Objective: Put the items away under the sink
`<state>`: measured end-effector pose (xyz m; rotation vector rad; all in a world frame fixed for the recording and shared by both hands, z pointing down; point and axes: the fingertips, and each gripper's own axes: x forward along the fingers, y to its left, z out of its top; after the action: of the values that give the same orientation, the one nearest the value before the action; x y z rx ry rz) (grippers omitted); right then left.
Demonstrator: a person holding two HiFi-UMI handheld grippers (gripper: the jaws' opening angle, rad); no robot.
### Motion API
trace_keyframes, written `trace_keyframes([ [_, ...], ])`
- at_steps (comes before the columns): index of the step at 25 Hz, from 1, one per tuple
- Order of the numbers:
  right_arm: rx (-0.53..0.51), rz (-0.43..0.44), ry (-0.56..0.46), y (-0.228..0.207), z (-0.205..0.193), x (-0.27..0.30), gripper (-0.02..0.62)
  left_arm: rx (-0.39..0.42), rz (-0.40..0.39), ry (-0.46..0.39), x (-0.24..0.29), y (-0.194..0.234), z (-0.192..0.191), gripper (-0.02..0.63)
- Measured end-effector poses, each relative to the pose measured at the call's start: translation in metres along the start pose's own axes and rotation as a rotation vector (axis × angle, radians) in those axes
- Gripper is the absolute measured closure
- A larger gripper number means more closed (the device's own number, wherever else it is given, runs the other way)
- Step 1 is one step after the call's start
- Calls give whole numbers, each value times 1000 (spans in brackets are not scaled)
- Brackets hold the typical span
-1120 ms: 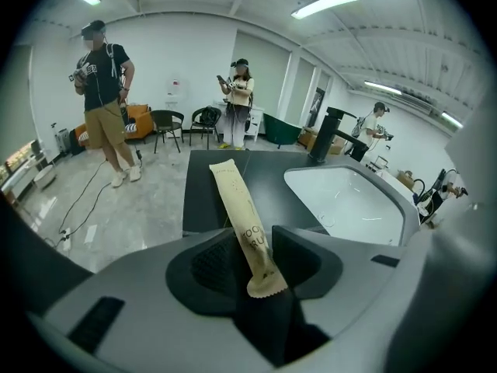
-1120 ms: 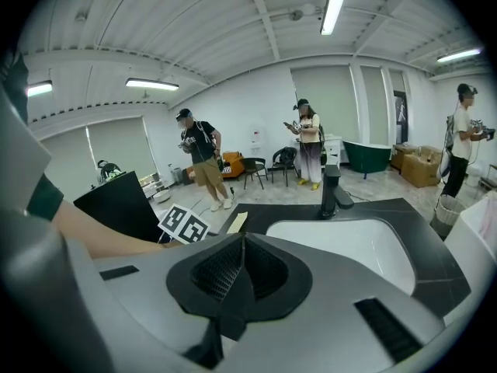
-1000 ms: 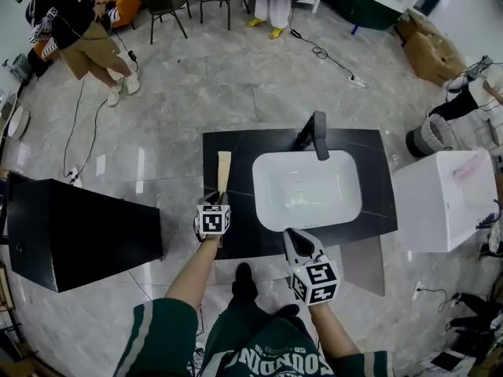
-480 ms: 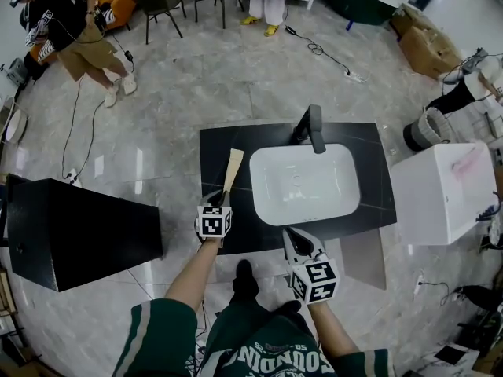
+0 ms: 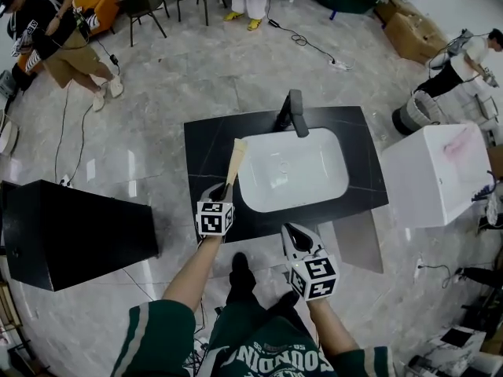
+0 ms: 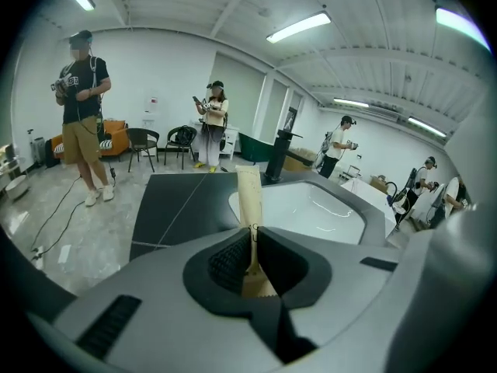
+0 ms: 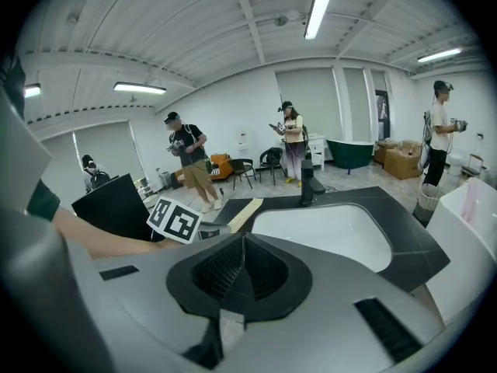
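Right gripper (image 5: 292, 232) sits in front of the sink basin (image 5: 299, 171), jaws together and empty. Left gripper (image 5: 218, 188), at the basin's near-left corner, has just been closing and now pinches the flat beige strip (image 5: 236, 159) (spatula or sachet, unclear). The strip is lifted off the table (image 5: 204, 144), probably ready to go underneath.

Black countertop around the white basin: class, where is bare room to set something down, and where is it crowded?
Bare: on the black countertop, the wide strip left of the white rectangular basin and the strip to its right. Crowded: behind, the black faucet; at the basin's left rim, the left gripper shut on a long beige flat item.
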<state>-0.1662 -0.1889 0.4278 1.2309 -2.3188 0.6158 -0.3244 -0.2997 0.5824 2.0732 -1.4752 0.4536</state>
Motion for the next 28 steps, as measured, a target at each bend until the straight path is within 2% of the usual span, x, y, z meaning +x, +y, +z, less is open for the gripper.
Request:
trace_keyframes([
  [13,20,-26,-58,-62,-45,-117,552,63,-38,-6,-39,-141,-30,569],
  [18,26,-33,-81,-90,-67,-173,552,124,-38,-12,-68,-207,-41,569],
  [23,33,-29,-111,-111,-92,-230,552,160,-61,-9,-85,-273,-73,569],
  [28,27,-9,-131,-129,-120,-286,552,193,-50,-2,-110,-336,-105,569],
])
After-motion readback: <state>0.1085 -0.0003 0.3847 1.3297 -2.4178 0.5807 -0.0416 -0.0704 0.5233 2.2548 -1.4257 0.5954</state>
